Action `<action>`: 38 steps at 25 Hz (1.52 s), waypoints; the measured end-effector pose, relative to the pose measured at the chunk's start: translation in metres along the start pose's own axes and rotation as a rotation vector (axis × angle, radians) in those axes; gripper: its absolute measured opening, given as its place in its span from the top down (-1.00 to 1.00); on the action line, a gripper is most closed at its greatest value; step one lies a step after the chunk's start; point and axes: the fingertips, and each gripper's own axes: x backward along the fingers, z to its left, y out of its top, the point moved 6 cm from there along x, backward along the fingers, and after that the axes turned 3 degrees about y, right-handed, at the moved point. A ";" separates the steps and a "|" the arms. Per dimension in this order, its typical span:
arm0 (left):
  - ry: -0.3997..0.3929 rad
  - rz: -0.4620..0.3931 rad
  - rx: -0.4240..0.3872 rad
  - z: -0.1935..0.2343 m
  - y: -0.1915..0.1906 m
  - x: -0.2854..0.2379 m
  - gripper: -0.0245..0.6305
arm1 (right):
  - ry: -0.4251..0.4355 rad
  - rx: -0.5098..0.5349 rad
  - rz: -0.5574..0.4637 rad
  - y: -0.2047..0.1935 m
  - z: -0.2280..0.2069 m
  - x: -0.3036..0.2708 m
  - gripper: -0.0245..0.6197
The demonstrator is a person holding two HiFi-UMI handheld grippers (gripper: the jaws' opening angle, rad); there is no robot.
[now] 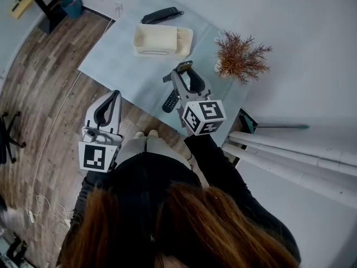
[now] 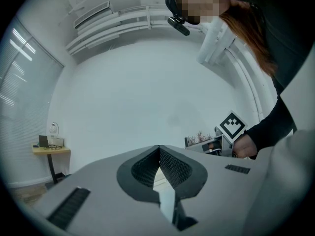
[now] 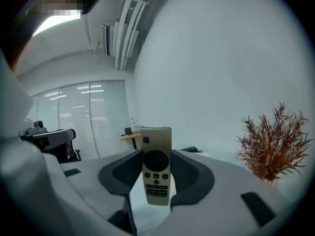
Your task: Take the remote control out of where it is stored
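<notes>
Right gripper view shows the right tongs (image 3: 157,157) pinching a cream remote control (image 3: 156,173) between their pads. The remote stands upright with its buttons toward the camera, its top end rising past the tips and its lower end hanging in the gap behind them. In the head view these tongs hang over the pale surface (image 1: 120,66), and the remote shows only as a small yellowish piece at their tip.

The cream box (image 1: 155,39), which I take to be the storage place, sits ahead of the right tongs' tips and well apart from them. The remote is therefore clear of it and carried in the air. I cannot tell what, if anything, remains inside the box.

A dark remote (image 1: 170,101) lies on the surface just beside the right tongs, on their left. Another dark handset (image 1: 162,15) lies beyond the box, far ahead of the tips. A dried plant (image 1: 241,54) stands to the right of the right tongs.

The left tongs (image 2: 159,149) are pressed together at the tips with nothing between them. They are held back off the edge of the surface, near the person's body, and take no part in the grip.

As I judge it, the taking-out itself is done. What seems left is at most to set the cream remote down on a bare part of the surface near the tongs and let go.
</notes>
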 end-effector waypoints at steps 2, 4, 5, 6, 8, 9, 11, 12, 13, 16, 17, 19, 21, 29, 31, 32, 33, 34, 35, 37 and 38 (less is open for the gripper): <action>0.002 0.003 0.001 0.000 0.000 0.000 0.91 | 0.020 -0.009 0.042 -0.013 0.005 -0.002 0.34; 0.004 0.004 0.001 0.000 0.000 0.001 0.91 | 0.047 -0.006 0.095 -0.026 0.010 -0.005 0.34; 0.005 0.004 0.002 0.000 -0.001 0.001 0.91 | 0.063 -0.001 0.123 -0.032 0.012 -0.007 0.34; 0.006 0.004 0.002 0.000 -0.001 0.001 0.91 | 0.079 0.001 0.151 -0.038 0.013 -0.009 0.34; 0.007 0.005 0.004 0.000 -0.001 0.002 0.91 | 0.104 0.006 0.202 -0.049 0.015 -0.014 0.34; 0.009 0.006 0.005 0.000 -0.002 0.003 0.91 | 0.114 0.012 0.226 -0.054 0.016 -0.016 0.34; 0.013 0.006 0.006 0.001 -0.001 0.004 0.91 | 0.129 0.025 0.270 -0.063 0.017 -0.020 0.34; 0.014 0.005 0.006 0.001 -0.001 0.004 0.91 | 0.136 0.032 0.290 -0.067 0.018 -0.022 0.34; 0.016 0.005 0.005 0.001 -0.001 0.004 0.91 | 0.141 0.038 0.310 -0.070 0.018 -0.024 0.34; 0.019 0.006 0.002 0.001 0.000 0.004 0.91 | 0.158 0.060 0.363 -0.079 0.018 -0.029 0.34; 0.021 0.007 0.002 0.000 -0.001 0.004 0.91 | 0.164 0.067 0.378 -0.082 0.019 -0.031 0.34; 0.021 0.010 0.006 -0.001 -0.001 0.004 0.91 | 0.176 0.083 0.410 -0.086 0.019 -0.034 0.34; 0.020 0.012 0.008 -0.002 -0.001 0.005 0.91 | 0.185 0.097 0.445 -0.090 0.021 -0.039 0.34; 0.028 0.011 0.016 -0.004 -0.001 0.009 0.91 | 0.283 0.163 0.610 -0.104 0.031 -0.068 0.34; 0.034 0.013 0.015 -0.003 -0.002 0.011 0.91 | 0.295 0.180 0.623 -0.106 0.033 -0.077 0.34; 0.037 0.014 0.015 -0.003 -0.002 0.012 0.91 | 0.298 0.186 0.630 -0.106 0.034 -0.081 0.34; 0.039 0.016 0.015 -0.002 -0.002 0.012 0.91 | 0.301 0.193 0.638 -0.107 0.036 -0.085 0.34; 0.042 0.017 0.016 -0.001 -0.002 0.013 0.91 | 0.304 0.199 0.646 -0.108 0.037 -0.088 0.34; 0.045 0.018 0.016 -0.001 -0.002 0.013 0.91 | 0.307 0.204 0.653 -0.109 0.038 -0.093 0.34; 0.050 0.019 0.015 0.000 -0.003 0.014 0.91 | 0.314 0.212 0.670 -0.113 0.041 -0.100 0.34; 0.052 0.019 0.015 0.001 -0.003 0.015 0.91 | 0.316 0.215 0.680 -0.115 0.042 -0.104 0.34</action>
